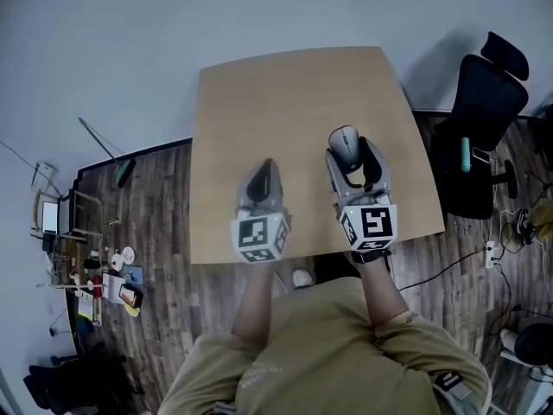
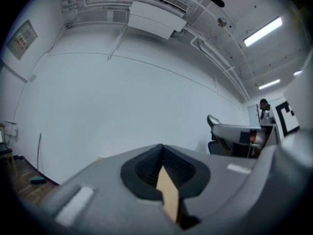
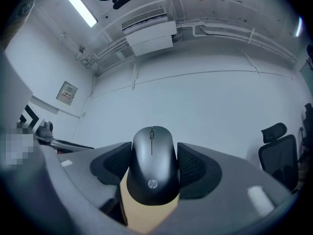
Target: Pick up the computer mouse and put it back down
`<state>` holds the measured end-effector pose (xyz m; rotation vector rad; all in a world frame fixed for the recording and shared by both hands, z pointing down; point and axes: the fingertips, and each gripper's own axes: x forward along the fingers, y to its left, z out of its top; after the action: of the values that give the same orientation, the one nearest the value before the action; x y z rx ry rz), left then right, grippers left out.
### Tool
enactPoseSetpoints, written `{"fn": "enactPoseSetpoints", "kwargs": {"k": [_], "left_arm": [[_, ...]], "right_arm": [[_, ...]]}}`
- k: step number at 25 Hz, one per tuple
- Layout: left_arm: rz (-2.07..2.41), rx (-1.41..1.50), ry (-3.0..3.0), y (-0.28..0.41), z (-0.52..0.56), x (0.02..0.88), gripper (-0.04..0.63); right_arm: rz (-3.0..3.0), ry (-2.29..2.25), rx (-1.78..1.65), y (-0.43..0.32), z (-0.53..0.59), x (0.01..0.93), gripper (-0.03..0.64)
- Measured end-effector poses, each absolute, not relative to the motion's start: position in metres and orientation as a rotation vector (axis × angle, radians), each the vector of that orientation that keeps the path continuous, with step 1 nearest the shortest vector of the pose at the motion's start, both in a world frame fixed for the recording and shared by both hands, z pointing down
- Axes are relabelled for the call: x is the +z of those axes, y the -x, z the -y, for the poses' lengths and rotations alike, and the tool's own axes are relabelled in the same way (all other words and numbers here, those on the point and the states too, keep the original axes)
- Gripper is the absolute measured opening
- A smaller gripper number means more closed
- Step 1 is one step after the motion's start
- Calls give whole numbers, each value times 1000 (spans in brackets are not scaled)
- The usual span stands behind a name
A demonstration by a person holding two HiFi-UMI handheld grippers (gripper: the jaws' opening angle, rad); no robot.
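Note:
A dark grey computer mouse (image 1: 345, 143) (image 3: 152, 164) sits clamped between the black pads of my right gripper (image 1: 347, 152) (image 3: 152, 168), lifted above the light wooden table (image 1: 259, 102) and pointing level toward the white wall. My left gripper (image 1: 262, 182) (image 2: 163, 173) is raised beside it, its jaws shut together with nothing between them. In the left gripper view the right gripper shows at the right edge.
A black office chair (image 1: 479, 128) stands right of the table. On the dark wood floor to the left lie small items and a rack (image 1: 69, 223). Cables run over the floor at the right. An air conditioner (image 3: 149, 35) hangs high on the wall.

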<state>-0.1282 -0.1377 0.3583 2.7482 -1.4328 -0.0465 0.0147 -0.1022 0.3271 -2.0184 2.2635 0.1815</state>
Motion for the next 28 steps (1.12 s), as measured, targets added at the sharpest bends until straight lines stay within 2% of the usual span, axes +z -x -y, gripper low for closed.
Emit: {"fn": "enactPoseSetpoints", "kwargs": {"k": [13,20,28], "left_arm": [[1267,-147,-2807,88,135,356,2],[1119,-113,-2868,4,144,355,2],[805,78,-2915,-122,128,403,2]], "right_arm": [[-2262,2103,213,-41,85,327,299],[-2248,2190,140,-118,90,336,299],[-2294,2368,-126,-220,74,421,299]]}}
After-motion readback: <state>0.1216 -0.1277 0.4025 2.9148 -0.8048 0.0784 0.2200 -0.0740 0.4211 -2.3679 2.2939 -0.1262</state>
